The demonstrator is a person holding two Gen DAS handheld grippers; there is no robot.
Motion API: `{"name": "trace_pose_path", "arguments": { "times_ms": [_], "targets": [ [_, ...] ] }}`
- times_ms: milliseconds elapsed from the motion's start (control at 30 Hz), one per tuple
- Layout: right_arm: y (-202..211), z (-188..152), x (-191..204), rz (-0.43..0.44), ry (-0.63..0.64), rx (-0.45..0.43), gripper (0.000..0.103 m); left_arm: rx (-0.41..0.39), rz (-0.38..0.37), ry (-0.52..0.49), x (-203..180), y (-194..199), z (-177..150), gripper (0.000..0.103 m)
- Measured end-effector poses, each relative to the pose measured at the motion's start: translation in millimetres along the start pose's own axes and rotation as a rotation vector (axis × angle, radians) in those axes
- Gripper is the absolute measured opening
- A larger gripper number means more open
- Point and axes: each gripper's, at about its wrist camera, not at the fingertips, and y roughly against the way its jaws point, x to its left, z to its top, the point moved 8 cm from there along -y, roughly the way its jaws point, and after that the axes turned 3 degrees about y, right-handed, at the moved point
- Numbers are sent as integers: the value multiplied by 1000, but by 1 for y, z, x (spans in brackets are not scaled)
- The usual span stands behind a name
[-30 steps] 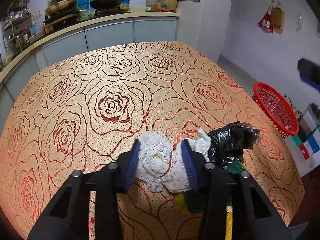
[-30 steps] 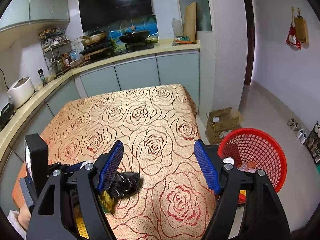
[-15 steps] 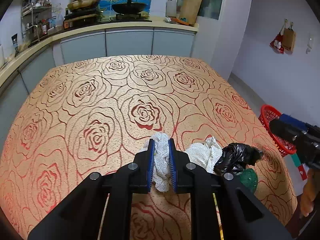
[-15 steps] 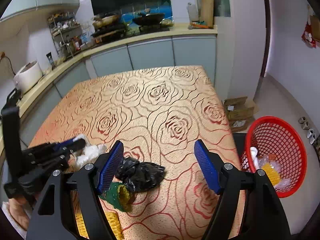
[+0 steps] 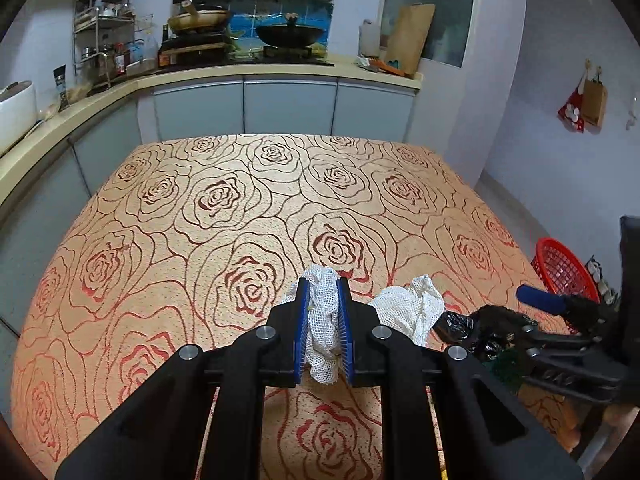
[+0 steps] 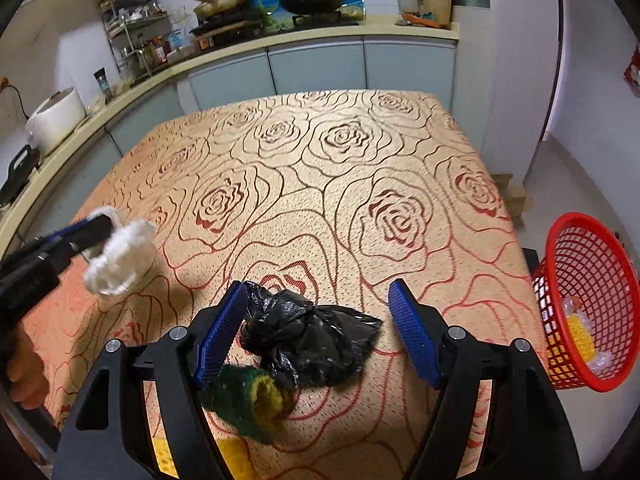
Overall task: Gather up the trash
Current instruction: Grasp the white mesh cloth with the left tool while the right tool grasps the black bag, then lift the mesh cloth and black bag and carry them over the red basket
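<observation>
Over the table (image 5: 200, 208), the left gripper (image 5: 323, 332) pinches a white mesh rag (image 5: 322, 320), seemingly lifted. Its next move is carrying it to the red basket (image 6: 588, 300). The right gripper (image 6: 316, 332) is spread around the black bag (image 6: 312, 340).

The left gripper (image 5: 323, 328) sits left of the right gripper (image 6: 318, 332), both above the table's (image 6: 320, 168) near edge. A mesh rag (image 5: 323, 320) is clamped between the left gripper's pads. Between the spread right fingers lies a plastic bag (image 6: 310, 338), touching a scouring sponge (image 6: 250, 398) in front. A basket (image 6: 588, 304) stands right of the table, on the floor.
</observation>
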Motion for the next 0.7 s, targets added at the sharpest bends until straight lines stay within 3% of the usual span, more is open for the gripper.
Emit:
{"name": "trace_pose_path", "arguments": {
  "times_ms": [100, 467, 700],
  "targets": [
    [-6, -3, 3, 1, 10, 14, 70, -8, 2, -1, 2, 3, 2, 13],
    [-14, -7, 15, 37, 44, 52, 37, -20, 23, 28, 12, 6, 5, 13],
    [2, 8, 13, 27, 50, 4, 32, -52, 49, 32, 19, 15, 16, 13]
  ]
}}
